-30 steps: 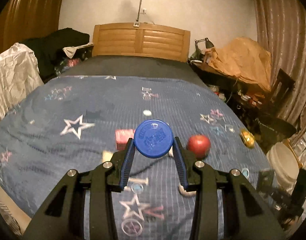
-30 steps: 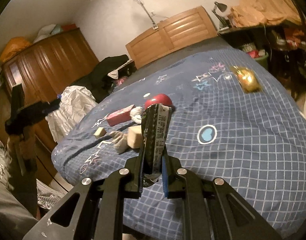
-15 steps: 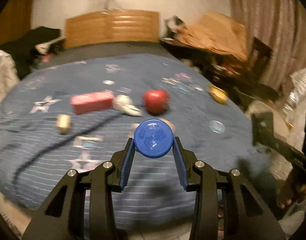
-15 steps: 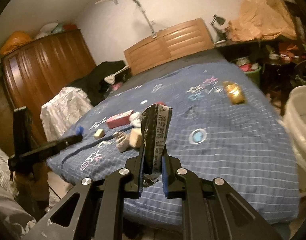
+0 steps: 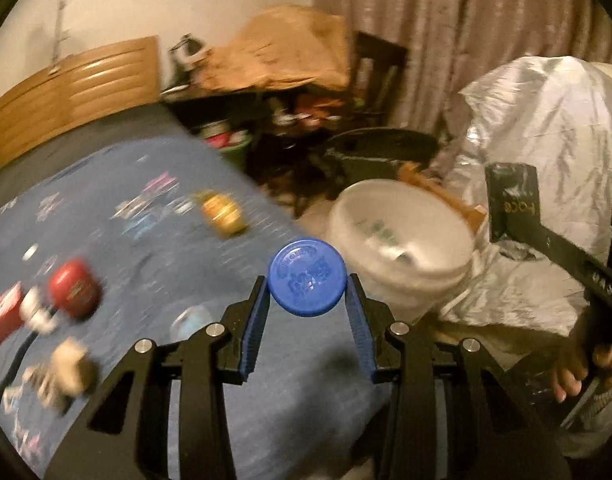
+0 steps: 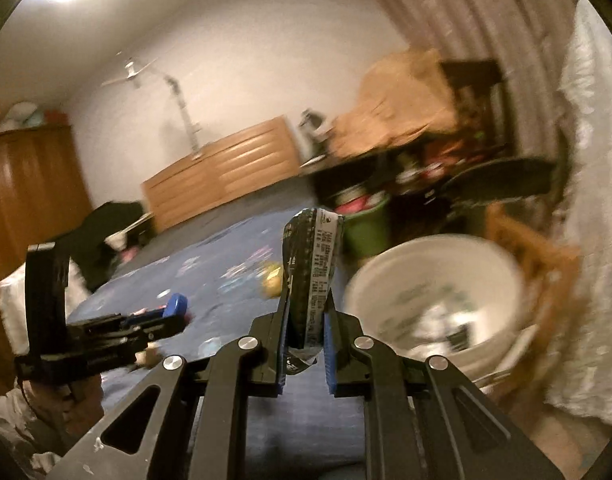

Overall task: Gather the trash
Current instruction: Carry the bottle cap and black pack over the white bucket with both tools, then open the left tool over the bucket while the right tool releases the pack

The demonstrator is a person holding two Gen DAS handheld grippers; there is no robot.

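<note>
My left gripper (image 5: 307,280) is shut on a round blue lid (image 5: 306,276), held above the bed's right edge. It also shows from the side in the right wrist view (image 6: 174,308). My right gripper (image 6: 307,312) is shut on a dark crumpled wrapper (image 6: 310,276) with white print, held upright. A white bucket (image 5: 402,248) stands on the floor beside the bed, just right of both grippers; it also shows in the right wrist view (image 6: 438,300) with some scraps inside.
On the blue star-print bedspread (image 5: 106,240) lie a red apple (image 5: 74,288), a gold packet (image 5: 222,212), a red box (image 5: 2,316) and small pale scraps (image 5: 66,368). A silver plastic-covered heap (image 5: 546,140), a dark chair and cluttered desk stand at right.
Both grippers have swung right, away from the bed's middle toward the white bucket, which now looms close. Each still holds its item. The views are motion-blurred.
</note>
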